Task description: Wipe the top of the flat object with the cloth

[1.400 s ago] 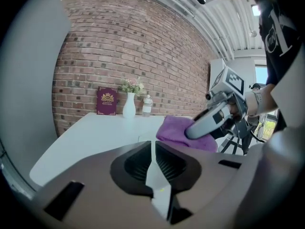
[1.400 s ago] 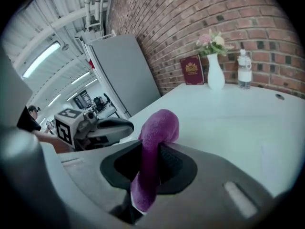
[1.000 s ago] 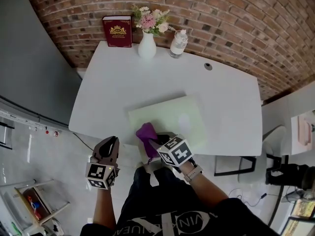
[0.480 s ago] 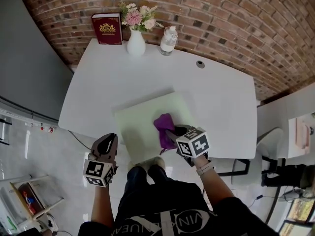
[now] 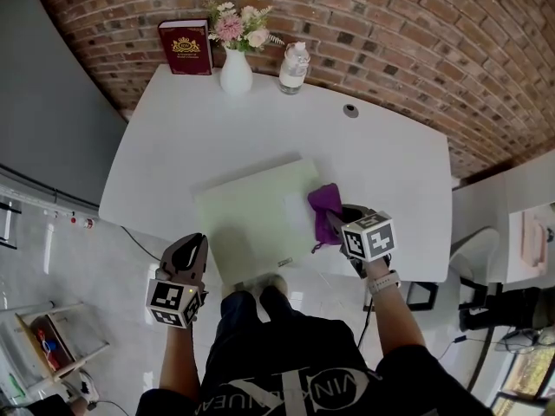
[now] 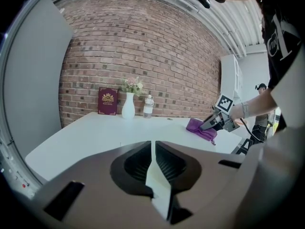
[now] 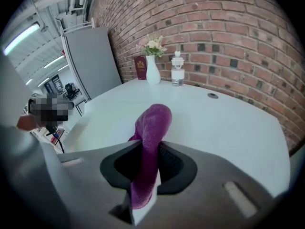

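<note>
A flat pale green board (image 5: 251, 215) lies on the white table (image 5: 399, 163) near its front edge. A purple cloth (image 5: 324, 206) rests at the board's right edge, and my right gripper (image 5: 336, 224) is shut on it. In the right gripper view the cloth (image 7: 151, 132) stands bunched between the pads and sticks out ahead of them. My left gripper (image 5: 192, 245) hangs off the table's front left, apart from the board, shut on nothing. In the left gripper view its jaws (image 6: 153, 149) meet, with the cloth (image 6: 200, 129) and the right gripper (image 6: 215, 121) far to the right.
At the table's back edge stand a red book (image 5: 185, 48), a white vase of flowers (image 5: 234, 69) and a clear bottle (image 5: 292, 68). A cable hole (image 5: 350, 109) sits right of them. A brick wall runs behind. Grey floor and furniture lie around the table.
My right gripper has carried the cloth to the right across the board, from its near left part to its right edge. The left gripper has stayed off the table's front, shut.
</note>
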`<control>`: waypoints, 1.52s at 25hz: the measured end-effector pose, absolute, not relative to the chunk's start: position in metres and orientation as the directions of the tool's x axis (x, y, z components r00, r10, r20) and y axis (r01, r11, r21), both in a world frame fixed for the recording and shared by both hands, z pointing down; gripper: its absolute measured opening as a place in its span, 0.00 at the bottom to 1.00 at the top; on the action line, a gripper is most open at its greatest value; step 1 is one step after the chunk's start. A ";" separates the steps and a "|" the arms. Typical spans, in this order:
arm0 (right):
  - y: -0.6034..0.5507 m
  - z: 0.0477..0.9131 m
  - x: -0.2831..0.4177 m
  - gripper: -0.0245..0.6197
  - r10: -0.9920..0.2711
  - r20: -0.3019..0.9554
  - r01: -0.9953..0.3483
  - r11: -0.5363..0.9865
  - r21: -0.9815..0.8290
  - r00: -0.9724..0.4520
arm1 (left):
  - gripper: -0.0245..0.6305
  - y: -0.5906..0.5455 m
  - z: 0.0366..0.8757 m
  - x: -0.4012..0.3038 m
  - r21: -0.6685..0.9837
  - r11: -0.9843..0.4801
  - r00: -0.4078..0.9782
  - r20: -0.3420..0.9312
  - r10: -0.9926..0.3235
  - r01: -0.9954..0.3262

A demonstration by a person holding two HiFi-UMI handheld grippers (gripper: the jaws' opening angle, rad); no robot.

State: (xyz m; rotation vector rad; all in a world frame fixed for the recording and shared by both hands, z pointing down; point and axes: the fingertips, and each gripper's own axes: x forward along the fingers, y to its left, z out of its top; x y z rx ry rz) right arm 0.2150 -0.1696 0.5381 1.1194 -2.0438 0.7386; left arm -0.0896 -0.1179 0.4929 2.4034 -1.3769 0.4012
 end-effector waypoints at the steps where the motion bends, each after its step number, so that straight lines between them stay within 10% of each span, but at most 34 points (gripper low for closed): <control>1: -0.172 0.538 0.222 0.15 -0.494 0.784 -0.877 0.462 -0.130 -0.376 | 0.08 -0.117 0.493 -0.088 0.151 -0.474 0.492 0.406 -0.771 -0.868; 7: -0.180 0.511 0.242 0.15 -0.606 0.759 -0.879 0.468 0.098 -0.238 | 0.08 -0.116 0.491 -0.083 0.136 -0.499 0.507 0.412 -0.757 -0.856; 12: -0.163 0.473 0.176 0.15 -0.600 0.660 -0.852 0.510 -0.121 -0.453 | 0.08 -0.112 0.496 -0.090 0.138 -0.499 0.506 0.426 -0.750 -0.855; 25: -0.061 0.494 -0.063 0.15 -0.139 0.565 -0.464 0.741 -0.485 -0.813 | 0.08 -0.079 0.491 -0.143 0.137 -0.368 0.389 0.431 -0.814 -0.920; 38: -0.069 0.527 -0.013 0.15 -0.146 0.657 -0.535 0.720 -0.442 -0.740 | 0.08 -0.072 0.495 -0.155 0.137 -0.314 0.342 0.423 -0.839 -0.940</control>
